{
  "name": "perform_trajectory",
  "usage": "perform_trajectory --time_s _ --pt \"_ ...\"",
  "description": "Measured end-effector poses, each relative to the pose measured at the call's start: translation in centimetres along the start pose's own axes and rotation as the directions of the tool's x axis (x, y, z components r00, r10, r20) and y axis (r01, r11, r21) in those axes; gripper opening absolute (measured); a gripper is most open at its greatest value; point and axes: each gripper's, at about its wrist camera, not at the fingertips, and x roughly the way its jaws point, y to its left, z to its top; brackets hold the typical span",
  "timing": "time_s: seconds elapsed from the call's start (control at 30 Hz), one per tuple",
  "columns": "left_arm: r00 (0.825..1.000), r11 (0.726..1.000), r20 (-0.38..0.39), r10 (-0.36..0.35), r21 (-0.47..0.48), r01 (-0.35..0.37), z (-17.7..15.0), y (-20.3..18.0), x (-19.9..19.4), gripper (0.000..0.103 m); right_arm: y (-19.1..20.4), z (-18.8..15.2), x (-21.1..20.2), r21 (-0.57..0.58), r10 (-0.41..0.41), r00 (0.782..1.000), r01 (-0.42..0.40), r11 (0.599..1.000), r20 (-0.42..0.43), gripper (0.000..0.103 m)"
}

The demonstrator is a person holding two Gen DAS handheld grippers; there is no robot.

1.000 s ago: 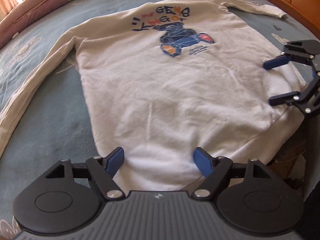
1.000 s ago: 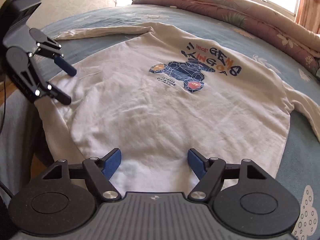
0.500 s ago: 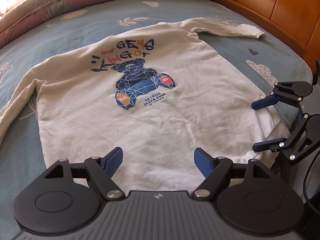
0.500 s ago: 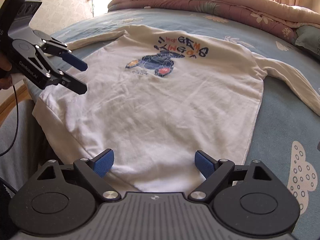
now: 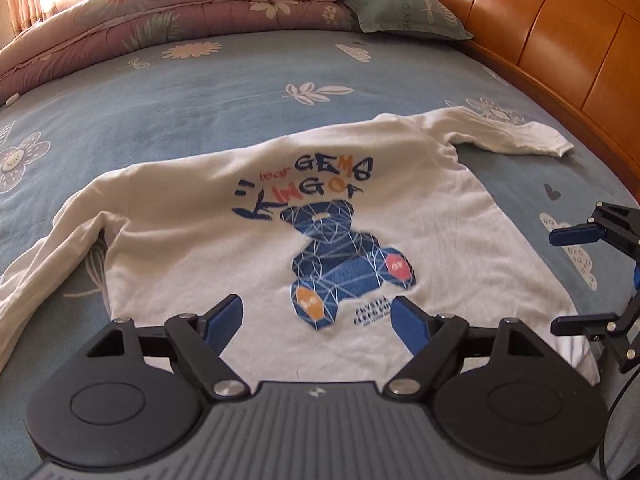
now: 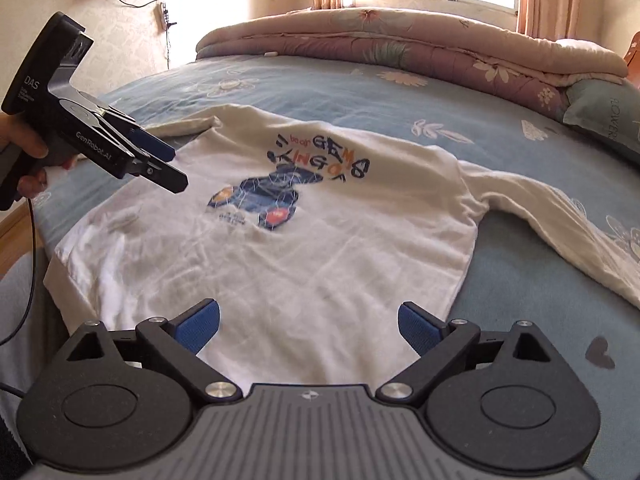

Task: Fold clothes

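Bed: blue floral sheet; serves as the folding surface and carries everything below.
Quilt: rolled along the far side under the window, well apart from the work.
Sweatshirt: white, long-sleeved, spread flat near the bed's front edge, bear print facing up; body open to full width, no fold visible.
Sleeves: one stretched out toward the wooden bed frame, the other trailing out on the opposite side; neither is turned in.
Left gripper: above the hem, fingers apart, nothing between them.
Right gripper: above the hem at the other corner, jaws opening, no cloth pinched.
Progress: judged as laid out only; sleeve folds and body folds all remain.
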Motion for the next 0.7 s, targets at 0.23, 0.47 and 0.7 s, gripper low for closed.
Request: perform_trajectory --time_s 0.23,0.47,0.7 --pt "0.998 0.996 -0.031 -0.052 -0.077 0.050 4.1 4.2 6.5 0.082 -3.0 6.5 10.7 -0.003 0.083 0.995 -0.084 0.996 -0.045 0.100" --pt "0.991 0.982 -0.056 -0.125 -0.150 0.116 3.6 6.5 8.4 0.088 -4.8 6.7 14.4 0.029 0.085 0.989 -0.082 0.996 -0.124 0.103" --pt "0.969 0.974 -0.215 -0.122 -0.216 0.074 4.1 7.6 7.5 0.091 -3.3 8.1 15.7 0.010 -0.018 0.972 0.021 1.000 -0.235 0.103"
